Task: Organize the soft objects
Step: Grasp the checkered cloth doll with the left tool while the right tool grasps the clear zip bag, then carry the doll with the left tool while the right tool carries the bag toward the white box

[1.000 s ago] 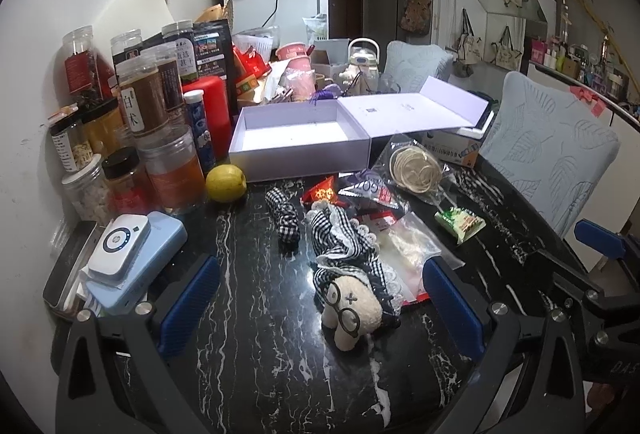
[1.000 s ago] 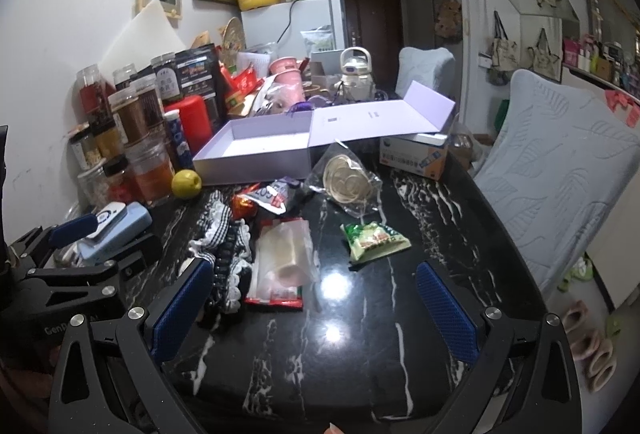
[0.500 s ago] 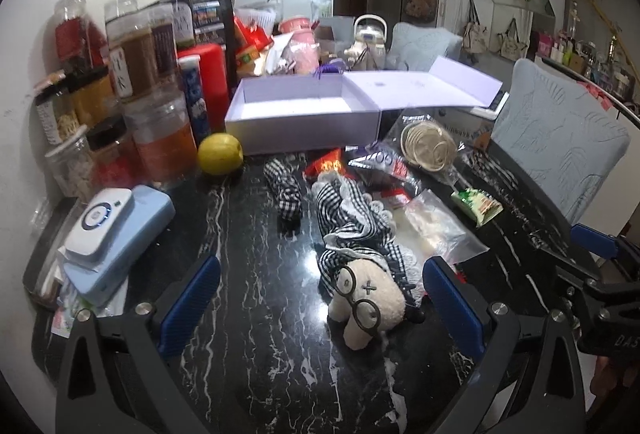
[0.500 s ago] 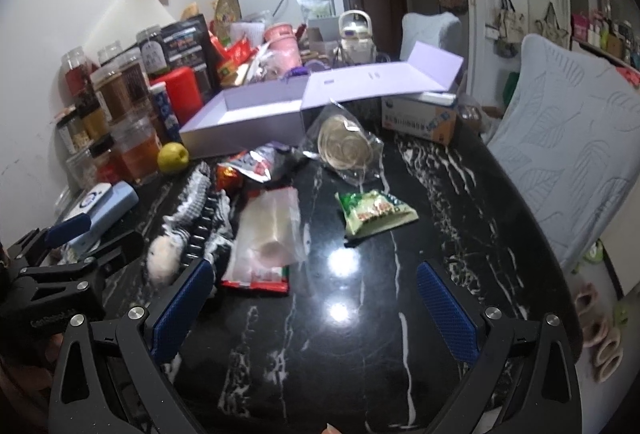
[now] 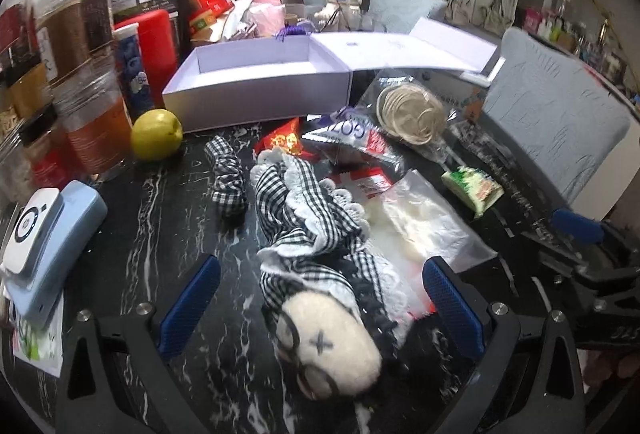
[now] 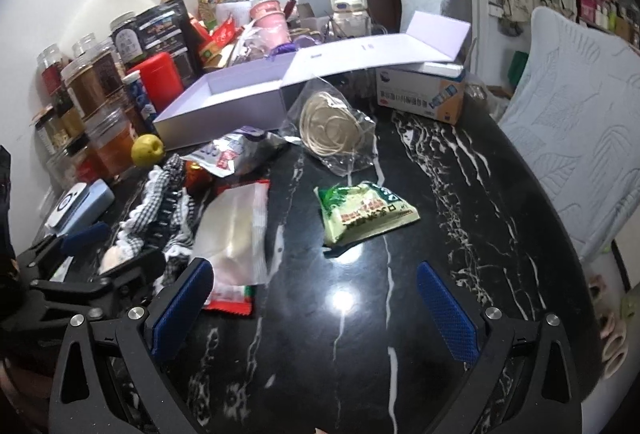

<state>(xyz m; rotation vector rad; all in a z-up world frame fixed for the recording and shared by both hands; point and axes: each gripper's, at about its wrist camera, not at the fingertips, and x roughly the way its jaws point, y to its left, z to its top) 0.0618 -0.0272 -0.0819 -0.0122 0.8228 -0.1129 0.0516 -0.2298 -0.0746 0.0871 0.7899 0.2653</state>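
Plush doll (image 5: 320, 298) – soft, light, squashy; take at gingham-dressed body. Left gripper (image 5: 320, 310) spread wide astride it – right gripper (image 6: 316, 310) spread, empty.

Between the left fingers (image 5: 188, 308), blue and rough-textured, lies a fuzzy cream plush doll (image 5: 328, 334) in checked cloth with lace trim. The worktop (image 6: 440, 194) beyond the right fingers (image 6: 448, 308) is glossy black marble-look stone; a crinkled clear plastic bag (image 6: 240, 230) lies just ahead of them, a matt lilac cardboard box (image 6: 224, 102) farther off.
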